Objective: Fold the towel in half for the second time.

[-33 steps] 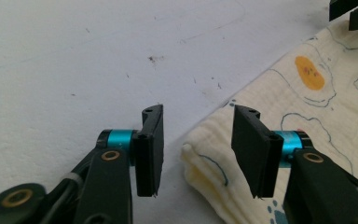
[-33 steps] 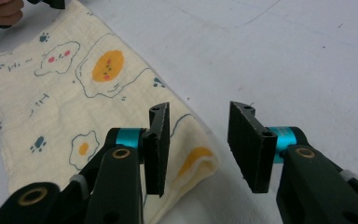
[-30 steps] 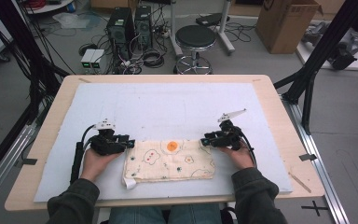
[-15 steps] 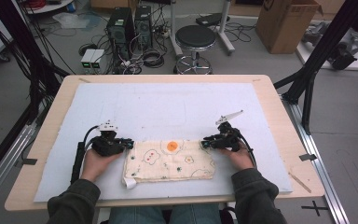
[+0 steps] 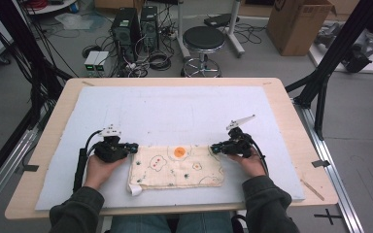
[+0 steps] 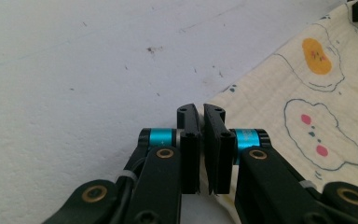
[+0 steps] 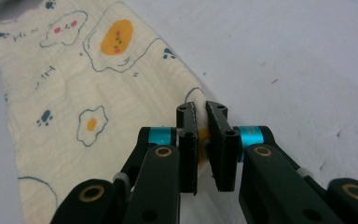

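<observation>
Even, bright light; soft shadows; slight blur.

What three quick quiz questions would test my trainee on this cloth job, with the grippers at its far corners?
1. True or false: the cloth lies flat on the white mat.
2. Which gripper pinches a corner with cloth plainly between its pads?
3. What colour is the round patch near the cloth's far edge?

Key:
1. True.
2. The right gripper; the left gripper has closed at the cloth's edge, its hold unclear.
3. Orange.
</observation>
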`<state>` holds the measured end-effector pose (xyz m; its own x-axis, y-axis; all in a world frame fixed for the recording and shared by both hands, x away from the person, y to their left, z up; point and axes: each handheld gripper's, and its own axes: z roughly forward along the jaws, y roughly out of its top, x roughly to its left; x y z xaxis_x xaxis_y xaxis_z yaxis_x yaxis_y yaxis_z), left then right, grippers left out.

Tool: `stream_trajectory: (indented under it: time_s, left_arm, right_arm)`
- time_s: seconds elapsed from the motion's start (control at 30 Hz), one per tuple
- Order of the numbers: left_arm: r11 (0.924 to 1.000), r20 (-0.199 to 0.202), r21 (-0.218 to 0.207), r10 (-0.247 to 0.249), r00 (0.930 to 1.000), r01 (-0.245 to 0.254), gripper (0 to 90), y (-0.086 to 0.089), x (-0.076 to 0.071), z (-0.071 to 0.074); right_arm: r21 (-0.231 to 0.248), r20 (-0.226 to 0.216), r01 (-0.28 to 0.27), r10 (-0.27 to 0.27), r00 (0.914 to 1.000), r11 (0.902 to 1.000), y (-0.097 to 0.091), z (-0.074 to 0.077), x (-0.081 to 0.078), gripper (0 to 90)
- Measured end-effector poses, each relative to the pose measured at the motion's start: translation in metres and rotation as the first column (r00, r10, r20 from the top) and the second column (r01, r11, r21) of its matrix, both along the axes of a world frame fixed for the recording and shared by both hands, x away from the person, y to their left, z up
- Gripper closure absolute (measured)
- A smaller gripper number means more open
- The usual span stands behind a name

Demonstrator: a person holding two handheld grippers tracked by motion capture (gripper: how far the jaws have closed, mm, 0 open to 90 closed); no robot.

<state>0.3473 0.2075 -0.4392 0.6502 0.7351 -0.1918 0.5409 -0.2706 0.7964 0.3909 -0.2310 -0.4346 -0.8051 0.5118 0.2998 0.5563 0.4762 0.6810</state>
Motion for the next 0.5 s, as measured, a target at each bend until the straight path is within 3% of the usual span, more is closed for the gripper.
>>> stream_trajectory:
  time_s: [0.23, 0.4, 0.47, 0.5]
  left_arm:
    - [0.9998, 0.016, -0.013, 0.018, 0.9997, -0.018, 85.1, 0.002, -0.001, 0.003]
    - [0.9981, 0.02, -0.048, 0.039, 0.999, -0.038, 85.3, 0.005, 0.001, 0.008]
    - [0.9968, 0.005, -0.061, 0.051, 0.9987, -0.051, 85.3, 0.006, 0.005, 0.008]
    - [0.9978, -0.005, -0.046, 0.047, 0.9989, -0.047, 85.4, 0.005, 0.008, 0.009]
  right_arm:
    - [0.028, 0.013, 0.01, -0.011, 0.9999, 0.9996, -0.003, 0.003, -0.001, 83.2]
    - [0.018, 0.026, 0.004, -0.004, 0.9997, 0.9998, -0.001, 0.009, 0.004, 83.5]
    - [0.026, 0.02, 0.008, -0.008, 0.9998, 0.9996, -0.001, 0.011, 0.007, 83.5]
    - [0.022, 0.018, 0.009, -0.009, 0.9998, 0.9997, -0.001, 0.011, 0.01, 83.5]
